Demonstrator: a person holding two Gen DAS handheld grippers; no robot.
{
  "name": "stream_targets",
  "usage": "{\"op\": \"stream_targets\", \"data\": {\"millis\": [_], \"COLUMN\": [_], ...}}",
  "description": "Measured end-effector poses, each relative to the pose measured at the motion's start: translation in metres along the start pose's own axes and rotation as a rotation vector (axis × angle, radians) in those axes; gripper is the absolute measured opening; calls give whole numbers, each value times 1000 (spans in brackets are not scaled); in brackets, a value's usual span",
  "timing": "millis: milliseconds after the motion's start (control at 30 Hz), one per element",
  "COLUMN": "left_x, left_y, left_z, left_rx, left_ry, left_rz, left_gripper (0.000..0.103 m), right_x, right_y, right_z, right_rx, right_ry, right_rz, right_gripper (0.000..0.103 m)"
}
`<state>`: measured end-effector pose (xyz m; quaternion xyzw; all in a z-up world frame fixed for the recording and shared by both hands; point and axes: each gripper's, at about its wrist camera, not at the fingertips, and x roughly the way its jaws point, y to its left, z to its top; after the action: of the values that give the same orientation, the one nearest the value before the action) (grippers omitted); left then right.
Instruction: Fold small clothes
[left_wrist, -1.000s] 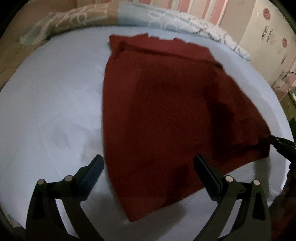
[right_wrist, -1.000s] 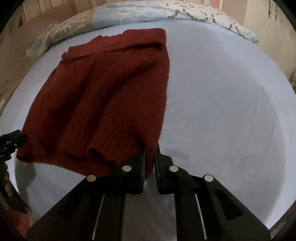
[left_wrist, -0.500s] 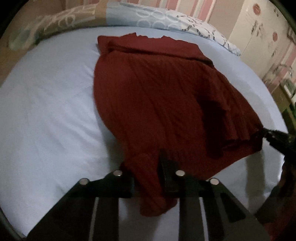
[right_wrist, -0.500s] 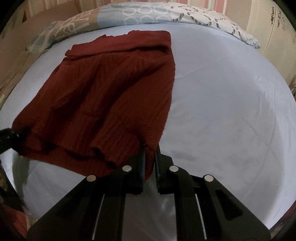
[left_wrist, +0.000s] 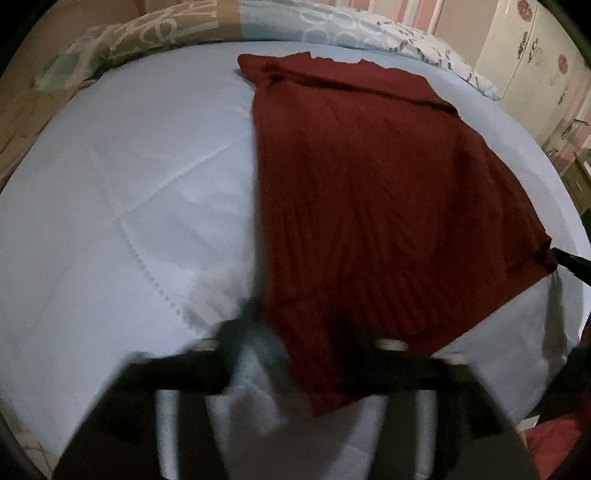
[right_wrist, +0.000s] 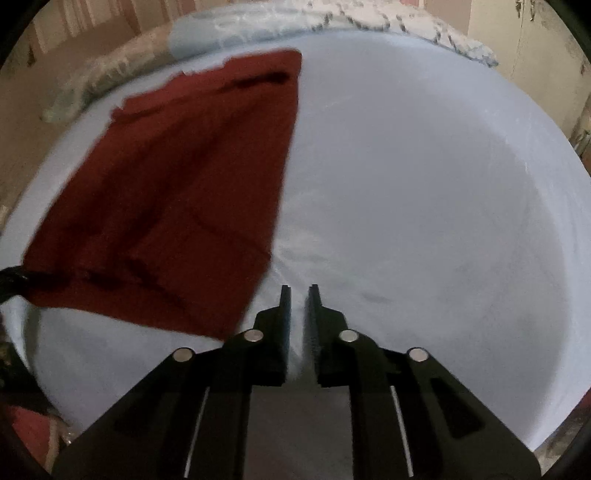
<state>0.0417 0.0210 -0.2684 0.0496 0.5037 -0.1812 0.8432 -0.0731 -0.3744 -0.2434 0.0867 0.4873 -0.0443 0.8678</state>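
A dark red ribbed garment (left_wrist: 376, 206) lies spread on the pale blue bed sheet (left_wrist: 129, 206); it also shows in the right wrist view (right_wrist: 177, 199). My left gripper (left_wrist: 299, 325) is blurred by motion, its jaws parting over the garment's near left corner. In the right wrist view my right gripper (right_wrist: 298, 291) sits just right of the garment's near edge, its jaws a narrow gap apart with nothing between them. In the left wrist view a dark tip of the right gripper (left_wrist: 570, 264) touches the garment's right corner.
Patterned pillows (left_wrist: 155, 33) line the far edge of the bed. A cupboard (left_wrist: 535, 62) stands at the back right. More red cloth (left_wrist: 550, 446) lies off the bed's near right corner. The sheet (right_wrist: 424, 192) stretches bare to the right of the garment.
The left gripper, shut on the near left corner half a second ago, has begun to part. The right gripper has let go of the garment's edge and moved off to the right.
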Motion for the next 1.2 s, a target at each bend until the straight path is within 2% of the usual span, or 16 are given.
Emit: {"op": "stream_targets", "data": {"millis": [33, 67, 167, 267, 300, 367, 400, 433, 467, 533, 733, 933, 1033, 1100, 1167, 1200], "left_x": [-5, -9, -20, -22, -21, -16, -14, -11, -7, -1, 3, 5, 0, -6, -17, -21], "left_y": [-2, -5, -14, -26, -29, -34, -35, -35, -34, -29, -30, -34, -34, -33, -31, -30], "left_z": [-1, -1, -1, 0, 0, 1, 1, 1, 2, 3, -2, -7, -9, -9, -6, -5], "left_rx": [5, 11, 32, 57, 64, 85, 91, 92, 84, 56, 46, 55, 55, 48, 26, 14], "left_ry": [-15, -25, -57, -64, -64, -58, -59, -58, -51, -38, -24, -15, -24, -34, -52, -62], "left_rz": [1, -2, -23, -29, -30, -24, -19, -17, -16, -29, -30, -30, -40, -49, -61, -68], "left_gripper": [70, 70, 72, 75, 76, 76, 76, 76, 76, 76, 76, 76, 76, 76, 76, 76], "right_x": [-9, -18, -27, -13, -6, 8, 14, 21, 26, 23, -28, -7, -3, -7, -26, -33], "right_y": [3, 11, 38, 67, 74, 86, 90, 91, 90, 82, 47, -13, -30, -37, -31, -23], "right_z": [1, 2, 8, 11, 11, 8, 7, 7, 6, 8, 0, -25, -33, -35, -33, -28], "right_rx": [-14, -42, -127, -203, -228, -282, -294, -300, -297, -266, -170, -10, 61, 76, 56, 38], "right_ry": [-24, -42, -55, -27, -11, 9, 18, 28, 32, 11, -107, -29, -10, 3, -33, -53], "right_rz": [20, 45, 118, 131, 126, 85, 72, 57, 45, 66, 46, 20, 15, 49, 60, 71], "right_gripper": [34, 43, 44, 44, 41, 22, 20, 13, 8, 4, 4, 3, 1, 2, 8, 15]}}
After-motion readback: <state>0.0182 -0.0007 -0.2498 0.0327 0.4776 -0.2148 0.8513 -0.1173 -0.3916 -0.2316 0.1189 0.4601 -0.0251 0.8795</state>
